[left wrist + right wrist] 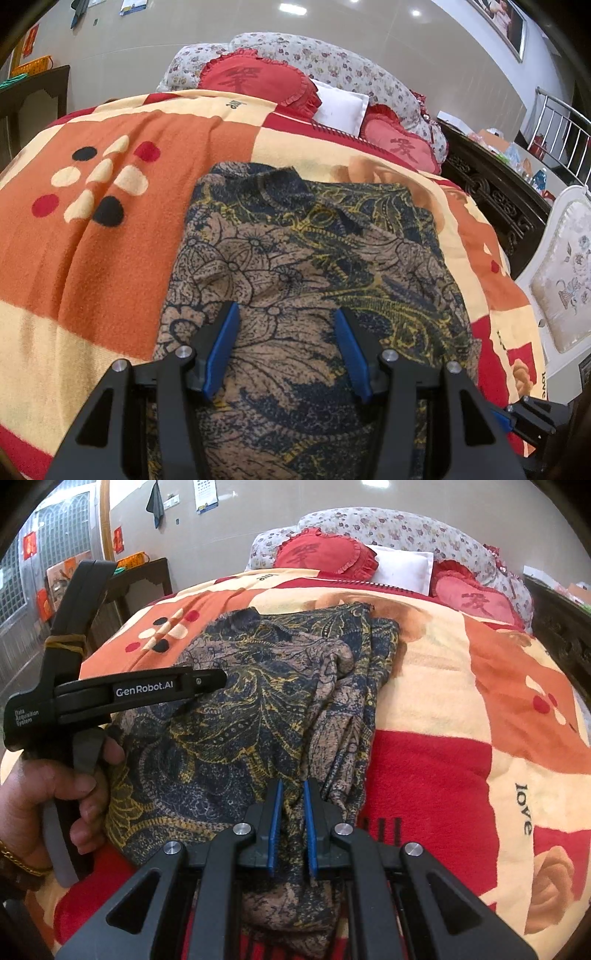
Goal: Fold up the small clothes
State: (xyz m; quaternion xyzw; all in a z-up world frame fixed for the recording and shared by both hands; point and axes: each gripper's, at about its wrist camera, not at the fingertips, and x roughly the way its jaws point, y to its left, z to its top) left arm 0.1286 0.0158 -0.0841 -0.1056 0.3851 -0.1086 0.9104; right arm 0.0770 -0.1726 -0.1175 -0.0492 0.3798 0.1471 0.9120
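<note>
The right gripper [293, 786] has its blue pads drawn close together with a bunched fold of the patterned garment [236, 709] pinched between them, so it is grasping the cloth at its near edge; the left gripper [286, 314] holds its blue fingers [225, 343] well apart above the same garment, released, with only flat fabric showing between the pads and nothing clamped; in the right wrist view that left tool appears from the side, its black body marked with white lettering, gripped by a hand [55, 790] with a gold bracelet at the wrist, its tip over the garment's left part. The garment, dark blue, tan and yellow in a floral print, lies on the blanket [92, 240] near the person's side of the bed; its right side is folded over into long pleats, and the far end seems to show a collar, though the fisheye bend makes that hard to confirm. The blanket is orange, cream and red in blocks, with dots and the word "love"; beyond it lie two red ruffled cushions [258, 79], a white pillow [341, 107] between them, and a flowered bolster [332, 59] against the wall; a dark carved bed frame [491, 192] and a pale upholstered chair [565, 273] stand to the right.
</note>
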